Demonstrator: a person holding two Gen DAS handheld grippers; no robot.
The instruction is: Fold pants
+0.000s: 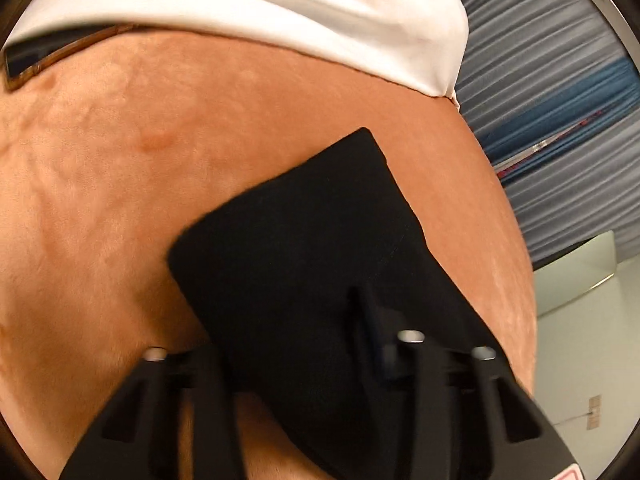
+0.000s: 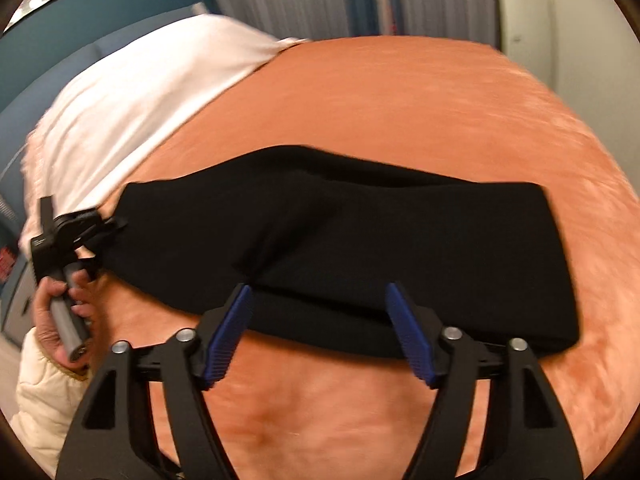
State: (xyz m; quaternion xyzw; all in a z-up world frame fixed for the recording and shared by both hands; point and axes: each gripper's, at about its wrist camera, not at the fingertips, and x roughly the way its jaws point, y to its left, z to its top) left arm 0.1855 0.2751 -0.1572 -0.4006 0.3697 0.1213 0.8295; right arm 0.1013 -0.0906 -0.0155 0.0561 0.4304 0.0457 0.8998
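Observation:
The black pants [image 2: 340, 240] lie folded into a long strip across the orange bedspread [image 2: 400, 100]. My right gripper [image 2: 320, 312] is open, its blue-padded fingers [image 2: 408, 332] wide apart at the strip's near edge, holding nothing. My left gripper [image 2: 104, 224] is at the strip's left end, touching the cloth. In the left wrist view the pants [image 1: 312, 240] drape over the left gripper [image 1: 292, 360]; its fingers sit wide apart with cloth over the gap, so its grip cannot be told.
A white pillow or sheet [image 2: 140, 96] lies at the head of the bed [image 1: 280, 0]. Grey and blue curtains [image 1: 560, 120] hang beyond the bed. A dark phone-like object [image 1: 44, 60] lies near the pillow.

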